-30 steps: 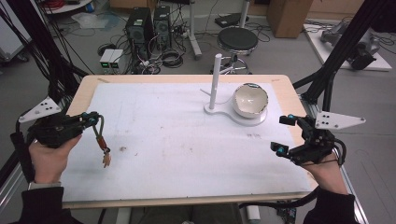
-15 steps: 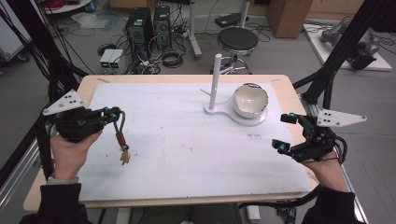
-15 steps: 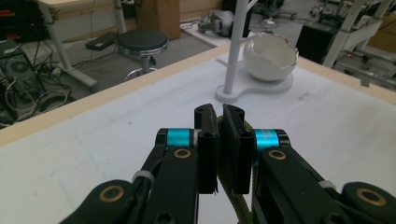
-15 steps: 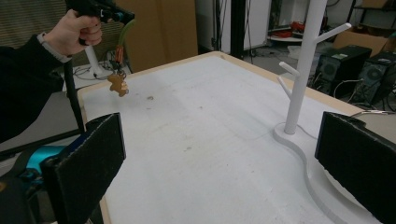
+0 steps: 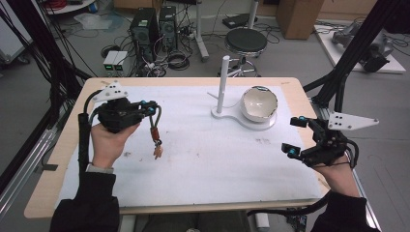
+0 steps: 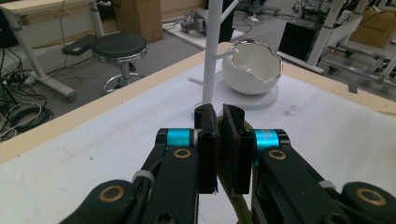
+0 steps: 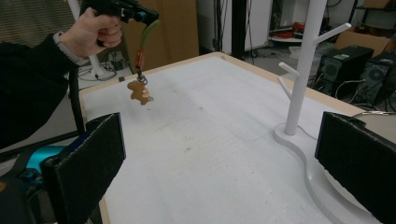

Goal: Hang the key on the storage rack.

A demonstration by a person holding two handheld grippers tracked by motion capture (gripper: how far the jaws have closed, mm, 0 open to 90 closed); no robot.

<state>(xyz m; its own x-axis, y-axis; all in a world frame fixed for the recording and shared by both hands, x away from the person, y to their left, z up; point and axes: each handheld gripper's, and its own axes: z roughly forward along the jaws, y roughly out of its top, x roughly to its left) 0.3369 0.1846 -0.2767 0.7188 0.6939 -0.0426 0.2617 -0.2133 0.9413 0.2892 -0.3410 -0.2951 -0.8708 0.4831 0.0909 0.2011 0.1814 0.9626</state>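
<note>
My left gripper (image 5: 153,108) hovers over the left part of the white mat, shut on the green strap (image 6: 236,205) of a keychain (image 5: 155,137). From the strap hang an orange clip and a small brown figure (image 7: 139,91), swinging free above the mat. In the left gripper view the jaws (image 6: 219,114) pinch the strap and face a white peg stand (image 6: 212,46) with a white bowl (image 6: 252,67) on its base. My right gripper (image 5: 296,135) rests open near the table's right edge, with nothing between its jaws (image 7: 222,149).
The peg stand (image 5: 223,84) and bowl (image 5: 259,104) share one white base at the back centre-right of the table (image 5: 63,159). Side pegs branch from the stand (image 7: 303,65). A stool, computers and cables are on the floor beyond the far edge.
My left gripper has carried the dangling keychain to the right and a little up, closer to the peg stand. The right gripper has stayed where it was.
</note>
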